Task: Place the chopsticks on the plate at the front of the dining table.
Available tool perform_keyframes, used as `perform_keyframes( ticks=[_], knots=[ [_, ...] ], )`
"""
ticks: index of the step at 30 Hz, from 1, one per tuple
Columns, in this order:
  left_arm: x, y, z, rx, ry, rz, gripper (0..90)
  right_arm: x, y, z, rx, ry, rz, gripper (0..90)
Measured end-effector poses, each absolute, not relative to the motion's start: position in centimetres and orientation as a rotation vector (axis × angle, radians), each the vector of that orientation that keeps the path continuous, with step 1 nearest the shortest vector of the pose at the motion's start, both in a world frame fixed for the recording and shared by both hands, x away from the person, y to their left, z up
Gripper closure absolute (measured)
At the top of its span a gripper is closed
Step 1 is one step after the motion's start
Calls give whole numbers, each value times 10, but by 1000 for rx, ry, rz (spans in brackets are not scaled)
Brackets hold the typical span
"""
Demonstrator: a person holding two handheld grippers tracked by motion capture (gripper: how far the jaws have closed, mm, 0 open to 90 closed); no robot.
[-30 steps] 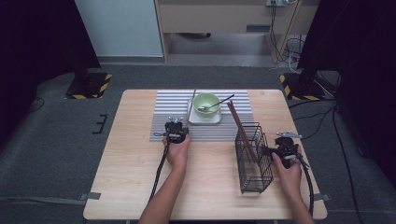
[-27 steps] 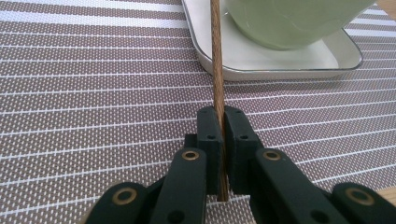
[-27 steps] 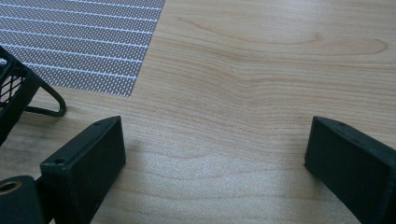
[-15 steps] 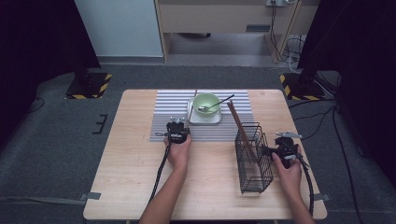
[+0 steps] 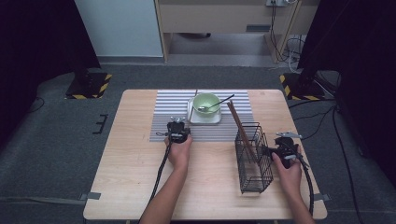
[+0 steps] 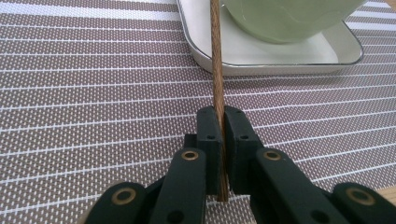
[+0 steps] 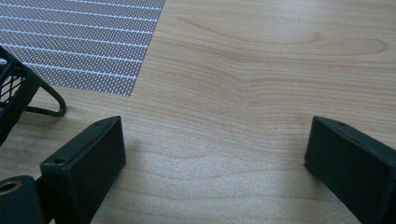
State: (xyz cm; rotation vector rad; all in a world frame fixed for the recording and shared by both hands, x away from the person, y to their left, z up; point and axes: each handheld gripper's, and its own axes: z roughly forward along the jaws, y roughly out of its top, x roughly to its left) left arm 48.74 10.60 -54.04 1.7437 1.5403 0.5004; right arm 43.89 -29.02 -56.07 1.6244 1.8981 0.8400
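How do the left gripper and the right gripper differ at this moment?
The left gripper is shut on a brown chopstick; the right gripper stands wide open with nothing between its jaws. The left gripper sits over the striped mat by the white tray; the right is over bare table beside the wire basket. Both are black and hand-held.

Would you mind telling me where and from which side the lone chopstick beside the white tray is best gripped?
Grip the chopstick at its near end, coming low from the person's side, jaws either side of the shaft. It lies flat on the striped mat, its length running away beside the white tray. The left gripper is shut there already.
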Motion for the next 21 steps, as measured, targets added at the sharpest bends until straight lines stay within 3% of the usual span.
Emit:
perform_keyframes(
  ticks=[21],
  knots=[
    [486, 100, -541, 1745, 1533, 493, 809, 439, -290, -561, 1624, 1898, 840, 52]
  ],
)
